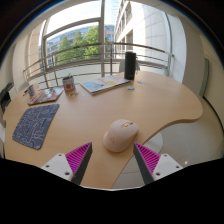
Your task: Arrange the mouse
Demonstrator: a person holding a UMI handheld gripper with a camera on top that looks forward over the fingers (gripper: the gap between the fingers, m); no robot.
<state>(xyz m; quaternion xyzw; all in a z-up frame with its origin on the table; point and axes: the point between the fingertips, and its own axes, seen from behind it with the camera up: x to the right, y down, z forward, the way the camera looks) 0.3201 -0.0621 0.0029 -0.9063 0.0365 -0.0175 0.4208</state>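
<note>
We hold the gripper [113, 158] low over a wooden table [90, 125], and its fingers stand wide apart, gripping nothing. Each finger shows a magenta pad [79, 156] on its inner face. The mouse [121, 134], pale and rounded, sits on the table just ahead of the fingers, roughly midway between them and a little nearer the right one. We see a clear gap between it and both pads, so it rests on the table alone.

To the left of the mouse, well apart from it, lies a dark patterned mousepad [36, 125], set at an angle. Beyond it, near the table's far edge, we see a small can [68, 86] standing upright and some flat printed items [43, 96] beside it. A flat, pale booklet [104, 85] lies further right, and next to it a dark speaker [130, 66] stands upright. Behind the table runs a railing [80, 55] in front of large windows [75, 35], with trees and a building outside.
</note>
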